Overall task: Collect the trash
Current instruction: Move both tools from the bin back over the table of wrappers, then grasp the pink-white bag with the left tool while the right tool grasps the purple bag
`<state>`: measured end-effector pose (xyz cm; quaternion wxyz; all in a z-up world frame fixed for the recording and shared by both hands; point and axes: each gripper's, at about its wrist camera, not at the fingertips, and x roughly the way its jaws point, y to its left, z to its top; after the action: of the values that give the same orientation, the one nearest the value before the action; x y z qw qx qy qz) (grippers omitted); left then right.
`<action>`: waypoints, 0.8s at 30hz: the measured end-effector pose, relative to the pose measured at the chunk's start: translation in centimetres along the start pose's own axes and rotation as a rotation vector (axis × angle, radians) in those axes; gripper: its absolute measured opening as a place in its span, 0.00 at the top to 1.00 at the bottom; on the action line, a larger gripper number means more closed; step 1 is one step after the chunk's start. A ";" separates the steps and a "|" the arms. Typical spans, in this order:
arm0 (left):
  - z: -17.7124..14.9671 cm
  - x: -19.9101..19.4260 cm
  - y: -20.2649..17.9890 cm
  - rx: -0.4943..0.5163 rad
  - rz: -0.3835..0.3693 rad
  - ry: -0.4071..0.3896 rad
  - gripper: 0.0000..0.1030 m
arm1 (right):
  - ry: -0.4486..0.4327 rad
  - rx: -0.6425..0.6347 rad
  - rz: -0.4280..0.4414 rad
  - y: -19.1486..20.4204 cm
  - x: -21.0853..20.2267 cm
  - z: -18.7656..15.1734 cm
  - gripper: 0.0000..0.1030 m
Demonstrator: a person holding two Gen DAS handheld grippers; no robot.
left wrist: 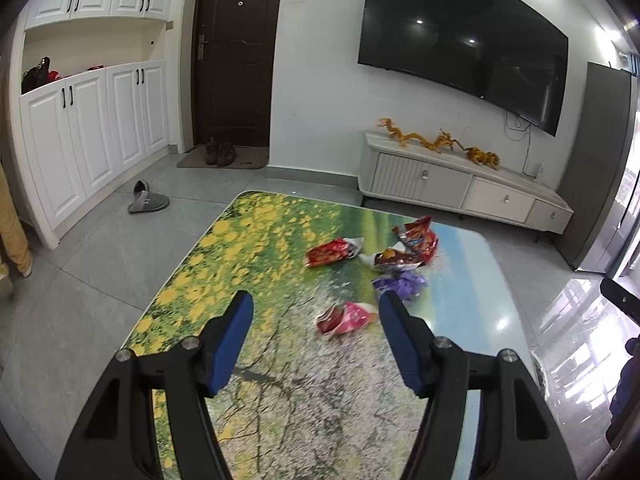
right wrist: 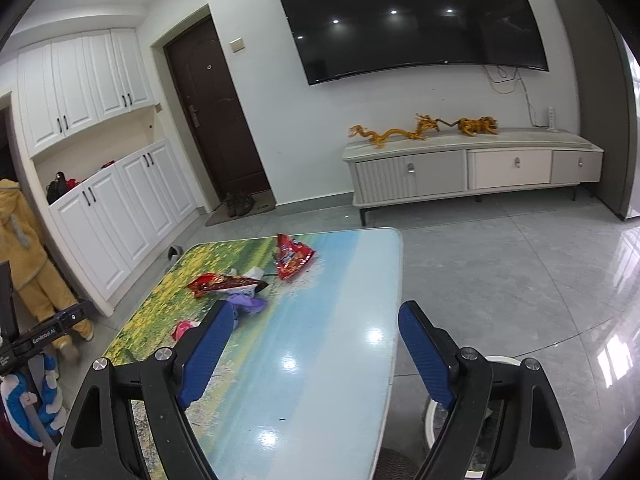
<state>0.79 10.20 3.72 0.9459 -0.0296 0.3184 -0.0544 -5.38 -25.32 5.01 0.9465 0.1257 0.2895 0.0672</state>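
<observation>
A black television (right wrist: 404,16) hangs on the white wall at upper right, above a pale cabinet (right wrist: 472,168); dark door (right wrist: 212,120) and white cupboards (right wrist: 100,168) at left; grey tiled floor (right wrist: 520,272).

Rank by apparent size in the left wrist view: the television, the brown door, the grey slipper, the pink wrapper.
1. Television
2. Brown door
3. Pink wrapper and grey slipper: look about alike; the wrapper lies nearer the camera, so unranked.
</observation>
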 end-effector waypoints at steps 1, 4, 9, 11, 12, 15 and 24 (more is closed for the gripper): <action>-0.2 -0.1 0.3 -0.003 0.004 0.003 0.38 | 0.002 -0.001 0.010 0.3 0.1 -0.2 0.19; -0.3 -0.1 0.5 -0.004 0.005 0.006 0.38 | 0.012 -0.017 0.028 1.0 0.5 -0.5 0.19; -0.7 0.9 0.0 0.016 -0.034 0.030 0.38 | 0.022 -0.007 0.030 1.1 1.0 -0.7 0.17; -0.8 1.9 -0.3 0.021 -0.067 0.047 0.37 | 0.029 -0.004 0.025 1.1 1.5 -0.5 0.16; -0.8 2.4 -0.4 0.023 -0.079 0.054 0.31 | 0.035 -0.005 0.020 1.1 1.9 -0.5 0.16; -1.1 4.6 -0.9 0.038 -0.112 0.077 0.21 | 0.059 -0.006 0.009 1.1 3.1 -0.6 0.15; -1.7 12.0 -2.8 0.180 -0.165 0.168 0.21 | 0.178 -0.041 0.009 3.0 9.5 -1.1 0.14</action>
<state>9.03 5.94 -4.60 0.9071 0.0338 0.3868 -0.1624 1.66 -20.35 -0.09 0.9190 0.1011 0.3707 0.0885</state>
